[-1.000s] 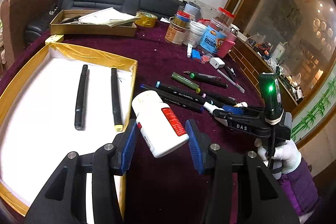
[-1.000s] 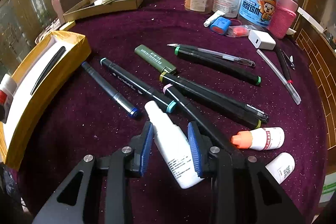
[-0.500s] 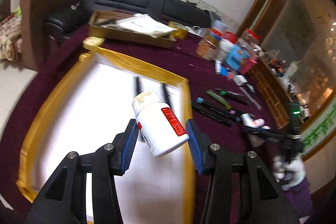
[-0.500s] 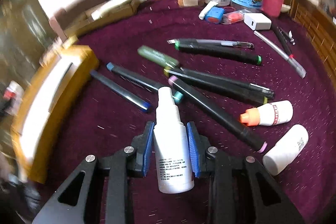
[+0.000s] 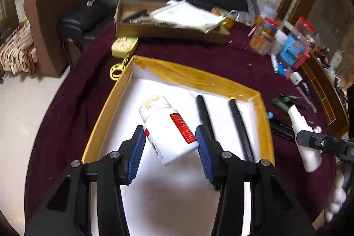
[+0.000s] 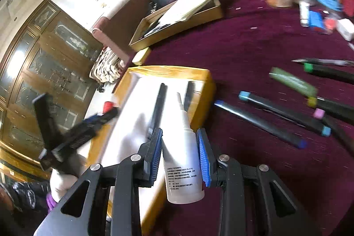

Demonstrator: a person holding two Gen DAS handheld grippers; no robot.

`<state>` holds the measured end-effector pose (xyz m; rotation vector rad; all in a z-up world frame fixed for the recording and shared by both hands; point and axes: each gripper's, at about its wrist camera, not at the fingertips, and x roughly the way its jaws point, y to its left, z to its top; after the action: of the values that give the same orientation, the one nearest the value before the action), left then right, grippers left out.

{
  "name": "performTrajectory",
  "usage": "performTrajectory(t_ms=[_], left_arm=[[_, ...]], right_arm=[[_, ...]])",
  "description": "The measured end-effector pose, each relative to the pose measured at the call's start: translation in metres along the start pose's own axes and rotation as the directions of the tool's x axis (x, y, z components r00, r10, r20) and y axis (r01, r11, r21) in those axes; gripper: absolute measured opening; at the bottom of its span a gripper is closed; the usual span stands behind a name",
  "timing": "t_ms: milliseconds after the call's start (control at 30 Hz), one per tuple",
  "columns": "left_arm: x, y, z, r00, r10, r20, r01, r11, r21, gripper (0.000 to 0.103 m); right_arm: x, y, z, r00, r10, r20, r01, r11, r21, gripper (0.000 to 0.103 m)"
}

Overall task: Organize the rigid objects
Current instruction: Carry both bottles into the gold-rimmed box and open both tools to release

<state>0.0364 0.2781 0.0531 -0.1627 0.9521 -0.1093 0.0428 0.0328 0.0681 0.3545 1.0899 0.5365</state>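
My left gripper (image 5: 170,143) is shut on a white pill bottle (image 5: 168,129) with a red label, held tilted above the white floor of the gold-rimmed tray (image 5: 192,75). Two black markers (image 5: 204,113) lie in the tray's right part. My right gripper (image 6: 180,154) is shut on a white spray bottle (image 6: 183,160), nozzle forward, held over the tray's right wall (image 6: 201,101). The spray bottle also shows in the left wrist view (image 5: 304,136). The left gripper with the pill bottle shows blurred in the right wrist view (image 6: 88,123).
Several markers and pens (image 6: 276,118) lie on the maroon cloth right of the tray. A cardboard box with papers (image 5: 172,23) stands behind it. Jars and tubs (image 5: 281,41) stand at the back right. A yellow tag with keyring (image 5: 122,48) lies by the tray's far left corner.
Both grippers have swung left with their bottles. The pill bottle is now over the tray's middle, and the spray bottle has been lifted from the cloth to the tray's right wall.
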Motion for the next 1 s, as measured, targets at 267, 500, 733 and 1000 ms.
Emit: performTrajectory(t_ms=[267,500,733,1000], left_arm=[[0.039,0.012,0.0,0.997,-0.018,-0.079,0.014,0.998,-0.055,0.045],[0.041,0.01,0.003,0.997,-0.018,-0.078,0.014,0.999,-0.053,0.045],[0.022,0.009,0.002,0.998,-0.026,-0.05,0.023,0.998,-0.066,0.046],[-0.055,-0.007,-0.006,0.996,-0.085,0.022,0.087,0.992,-0.09,0.046]], right_arm=[[0.076,0.021,0.019,0.996,-0.066,-0.065,0.069,0.996,0.056,0.028],[0.092,0.021,0.022,0.985,-0.165,-0.058,0.168,0.985,0.043,0.029],[0.082,0.027,0.022,0.976,-0.216,-0.021,0.217,0.976,0.009,0.037],[0.011,0.047,0.005,0.946,-0.303,0.117,0.318,0.937,-0.146,0.047]])
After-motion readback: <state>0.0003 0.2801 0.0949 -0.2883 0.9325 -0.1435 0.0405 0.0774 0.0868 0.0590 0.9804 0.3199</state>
